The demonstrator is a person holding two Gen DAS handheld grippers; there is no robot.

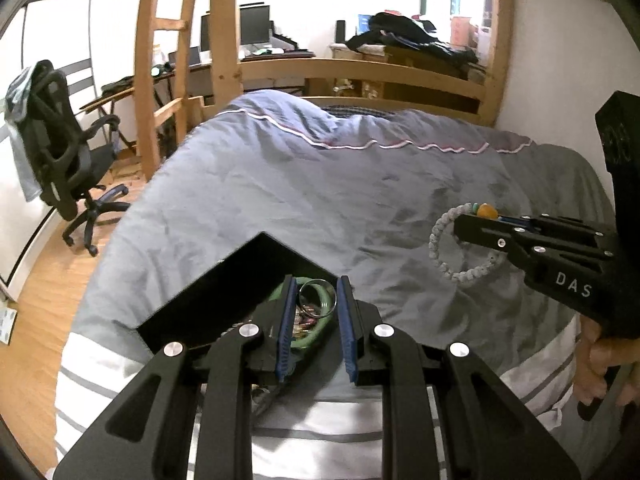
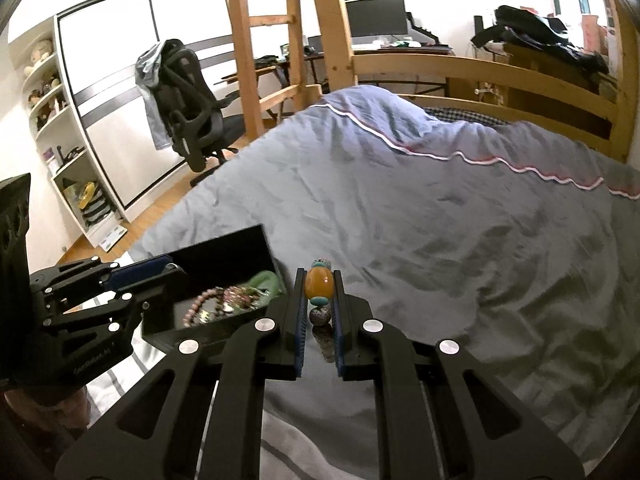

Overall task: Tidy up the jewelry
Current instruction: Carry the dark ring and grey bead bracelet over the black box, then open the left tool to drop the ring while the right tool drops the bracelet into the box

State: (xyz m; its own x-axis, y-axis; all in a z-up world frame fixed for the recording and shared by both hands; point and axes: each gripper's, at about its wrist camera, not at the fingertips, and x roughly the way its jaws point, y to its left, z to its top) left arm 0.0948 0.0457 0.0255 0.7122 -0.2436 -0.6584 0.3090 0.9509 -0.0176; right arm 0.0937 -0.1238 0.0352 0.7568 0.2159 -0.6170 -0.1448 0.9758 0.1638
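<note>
Box (image 2: 224, 256) on bed (image 1: 340, 184) already holds several pieces; right gripper (image 2: 319, 300) fingers clamped on bracelet (image 1: 460, 248), not yet boxed; left gripper (image 1: 316, 312) fingers apart, empty.

A black office chair (image 2: 192, 104) stands beside the wooden bed frame (image 2: 480, 68).

white capitals "das" stand on the black side of the right gripper (image 1: 472, 222), low on its body toward the handle, in the left wrist view. in the right wrist view, small pale lettering runs along the lower body of the left gripper (image 2: 160, 266), too blurred to read surely.
</note>
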